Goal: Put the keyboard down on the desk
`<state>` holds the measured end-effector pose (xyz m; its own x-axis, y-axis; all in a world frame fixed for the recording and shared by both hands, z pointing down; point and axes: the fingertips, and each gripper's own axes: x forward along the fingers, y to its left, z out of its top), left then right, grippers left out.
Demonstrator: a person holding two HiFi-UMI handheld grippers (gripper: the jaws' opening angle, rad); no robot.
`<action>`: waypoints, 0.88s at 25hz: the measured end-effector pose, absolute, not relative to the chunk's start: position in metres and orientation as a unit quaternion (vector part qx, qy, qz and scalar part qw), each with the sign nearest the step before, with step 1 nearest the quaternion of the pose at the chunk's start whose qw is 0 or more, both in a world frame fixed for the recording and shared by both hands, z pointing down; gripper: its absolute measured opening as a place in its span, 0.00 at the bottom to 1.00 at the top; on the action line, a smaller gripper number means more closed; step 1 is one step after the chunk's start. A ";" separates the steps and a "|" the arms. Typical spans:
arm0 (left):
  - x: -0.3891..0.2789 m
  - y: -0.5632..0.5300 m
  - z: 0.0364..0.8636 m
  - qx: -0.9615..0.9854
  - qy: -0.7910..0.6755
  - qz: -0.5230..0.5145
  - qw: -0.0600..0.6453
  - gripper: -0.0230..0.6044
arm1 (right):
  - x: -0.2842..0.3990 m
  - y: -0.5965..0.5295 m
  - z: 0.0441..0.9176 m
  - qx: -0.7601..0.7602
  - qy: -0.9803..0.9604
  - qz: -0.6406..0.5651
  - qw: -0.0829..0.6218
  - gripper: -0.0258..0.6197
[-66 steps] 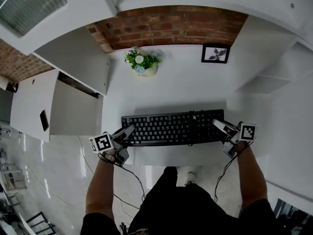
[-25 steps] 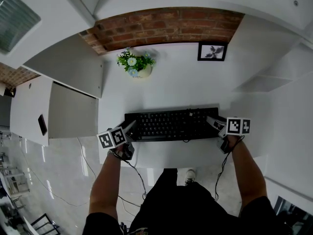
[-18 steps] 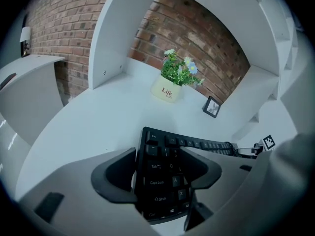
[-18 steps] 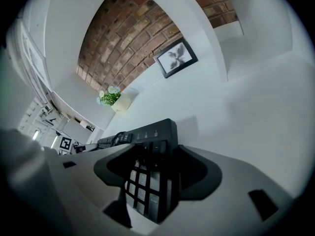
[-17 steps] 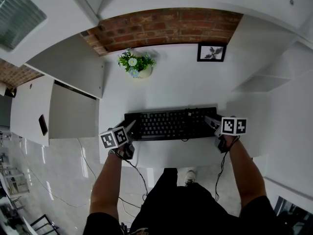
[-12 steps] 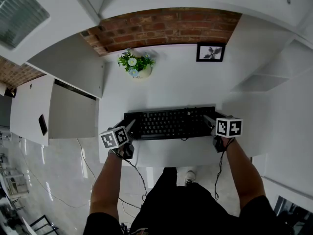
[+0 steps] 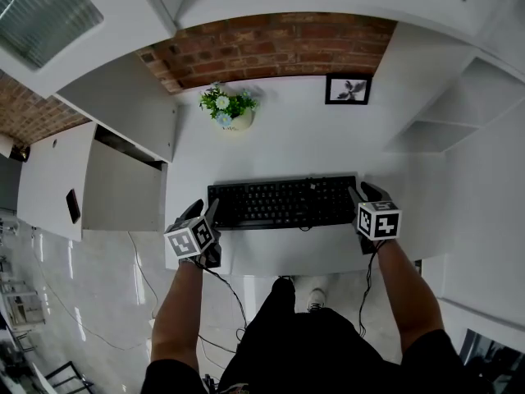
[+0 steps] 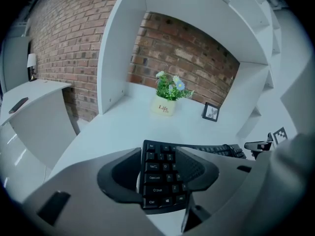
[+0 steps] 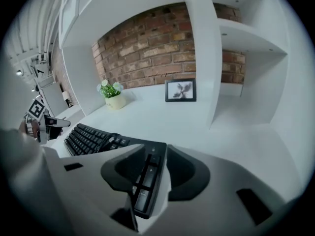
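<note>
— Where is the keyboard (image 7: 283,203)?

— It lies flat on the white desk (image 7: 303,142), lengthwise across it, in front of the flower pot (image 7: 228,115) and the picture frame (image 7: 344,89) at the brick wall.

— And the left gripper (image 7: 207,212)?

— It sits at the keyboard's left end. Its jaws stand well apart, though they have just been closing. The left gripper view shows the end keys between the two dark pads, and the pads do not look clamped on it.

— The right gripper (image 7: 362,194)?

— It mirrors the other at the right end. Its jaws are narrower than the left ones and have just been closing too. The right gripper view shows the keyboard's right corner in the gap, again with no clear squeeze on it.

— So neither carries it?

— The desk bears the keyboard.
</note>
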<state>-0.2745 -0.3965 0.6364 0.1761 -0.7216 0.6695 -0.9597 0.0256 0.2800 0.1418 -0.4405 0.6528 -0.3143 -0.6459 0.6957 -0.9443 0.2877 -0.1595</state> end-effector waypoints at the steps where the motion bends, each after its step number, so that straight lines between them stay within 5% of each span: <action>1: -0.271 -0.394 0.629 0.683 -0.620 0.163 0.349 0.40 | 0.144 -0.440 0.645 0.530 -0.760 0.278 0.253 0.22; 3: -0.263 -0.388 0.613 0.696 -0.620 0.159 0.326 0.32 | 0.145 -0.436 0.629 0.532 -0.770 0.268 0.229 0.08; 5: -0.253 -0.381 0.593 0.709 -0.619 0.149 0.303 0.09 | 0.141 -0.430 0.611 0.524 -0.786 0.263 0.194 0.07; 22: -0.156 -0.293 0.464 0.770 -0.609 0.060 0.181 0.06 | 0.126 -0.347 0.482 0.462 -0.863 0.182 0.097 0.07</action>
